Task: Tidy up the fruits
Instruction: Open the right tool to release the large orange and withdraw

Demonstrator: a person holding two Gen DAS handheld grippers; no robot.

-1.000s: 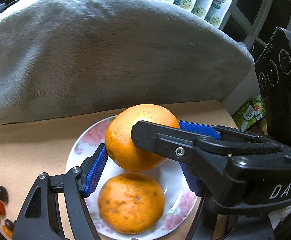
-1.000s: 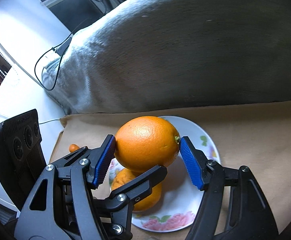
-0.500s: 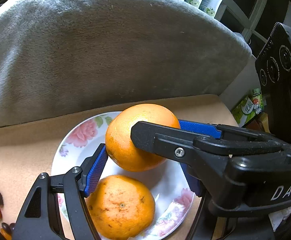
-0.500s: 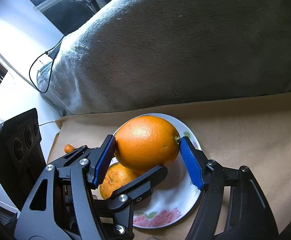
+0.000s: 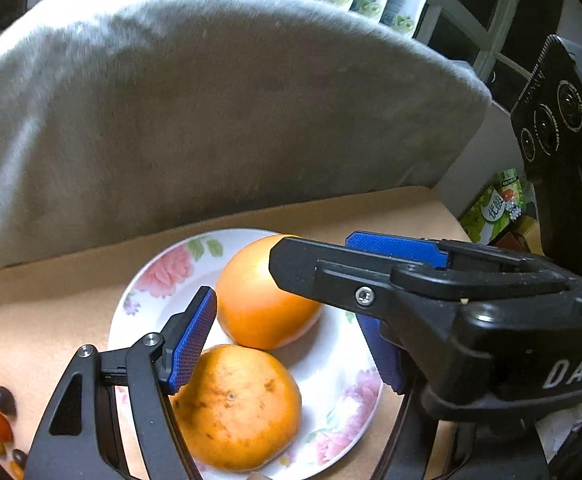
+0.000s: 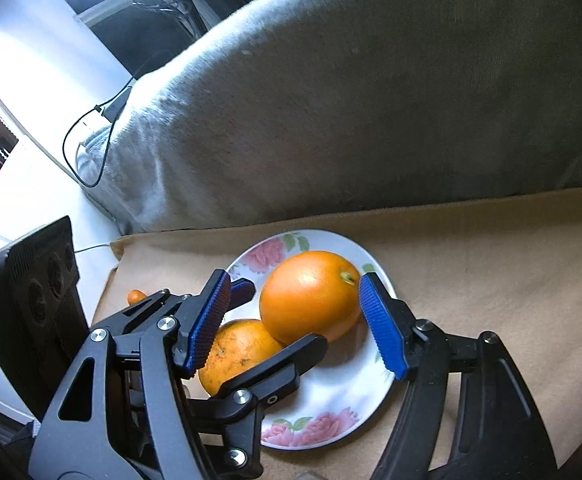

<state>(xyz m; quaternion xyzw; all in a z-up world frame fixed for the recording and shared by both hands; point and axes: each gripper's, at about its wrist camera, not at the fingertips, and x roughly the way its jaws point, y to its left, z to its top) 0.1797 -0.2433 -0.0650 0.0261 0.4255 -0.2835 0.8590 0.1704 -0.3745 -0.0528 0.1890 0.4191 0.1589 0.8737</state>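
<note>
Oranges, two of them, both sitting on the flowered plate (image 5: 163,276). Nearest me is the speckled orange (image 5: 239,404), dull and pitted with brown flecks. Leaning on it from behind is the smooth orange (image 5: 263,300), glossy and evenly coloured, its stem dimple turned to the right.

My left gripper (image 5: 283,312) and right gripper (image 6: 295,280) both straddle the smooth one. Each is about half open, with a gap showing at one pad, so neither is clamping as far as I can see.

I judge this fruit firm and fairly heavy, with a waxy rind that could slip. I'd take it across the widest part, pads on opposite sides, and squeeze gently. Beyond the plate are the tan cloth (image 5: 51,312) and then a grey cushion (image 5: 211,100).
</note>
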